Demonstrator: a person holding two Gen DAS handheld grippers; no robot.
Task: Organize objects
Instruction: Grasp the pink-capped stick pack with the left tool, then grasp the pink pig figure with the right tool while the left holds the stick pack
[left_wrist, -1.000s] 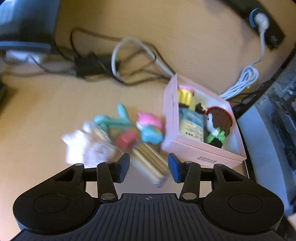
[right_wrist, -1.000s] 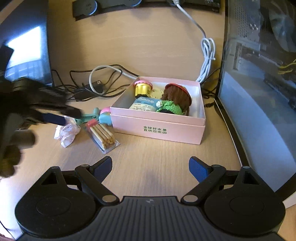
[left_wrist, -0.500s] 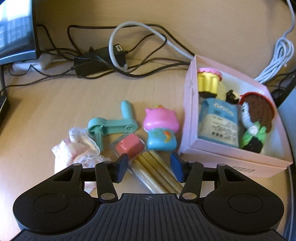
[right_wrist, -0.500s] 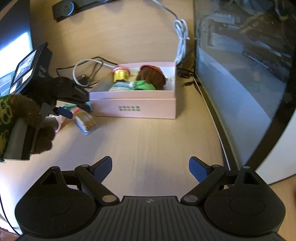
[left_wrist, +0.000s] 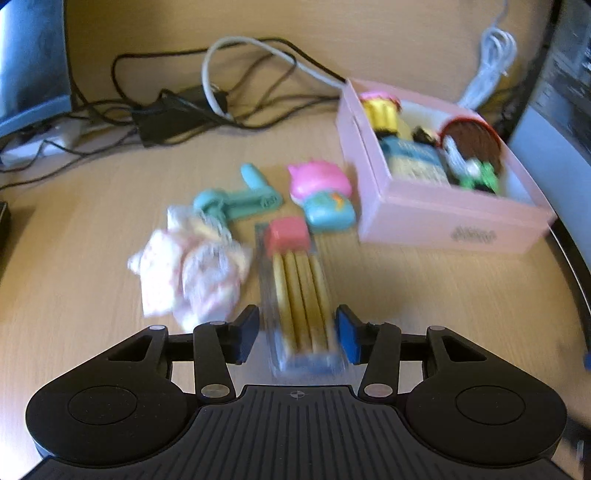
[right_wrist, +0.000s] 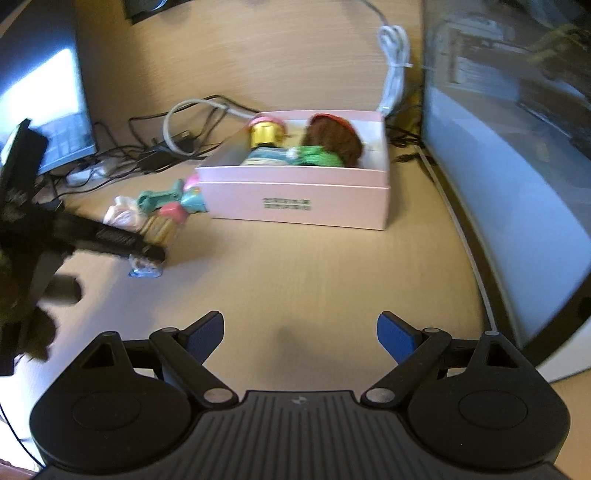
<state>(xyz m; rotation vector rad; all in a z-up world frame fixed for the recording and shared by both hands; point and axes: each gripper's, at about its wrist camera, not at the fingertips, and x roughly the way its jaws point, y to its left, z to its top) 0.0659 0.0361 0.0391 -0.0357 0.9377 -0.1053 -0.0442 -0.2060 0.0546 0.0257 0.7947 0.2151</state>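
The sorting looks partly done, judged from how things lie; the pink box (left_wrist: 436, 221) at 2 o'clock in the left wrist view already holds a yellow cupcake toy (left_wrist: 382, 109), a blue carton (left_wrist: 415, 162) and a knitted doll with brown hair (left_wrist: 471, 151); five things remain loose on the tabletop (left_wrist: 110, 206) beside it: a clear pack of yellow pencils (left_wrist: 299, 291), a pink and blue squishy toy (left_wrist: 323, 195), a teal plastic piece (left_wrist: 236, 199), a crumpled white cloth (left_wrist: 188, 269) and, possibly part of the pack, a red eraser-like block (left_wrist: 287, 234) at its far end.

The pencil pack appears to be the item in hand; it lies flat at the centre, long axis running from 12 to 6 o'clock, near end blurred and bluish; several yellow sticks lie side by side under glossy wrap, likely slippery and slightly crushable.

The left tool (left_wrist: 297, 338) straddles the near end of the pack; its jaws have just been closing, with the pack between them, yet a sliver of gap shows at each blue pad, so it is not gripping yet.

The right tool (right_wrist: 300, 334) hangs wide apart over bare tabletop with nothing between the jaws, the box at 12 o'clock ahead of it; the tangled cables (left_wrist: 184, 107) behind the toys lie well apart from the work.
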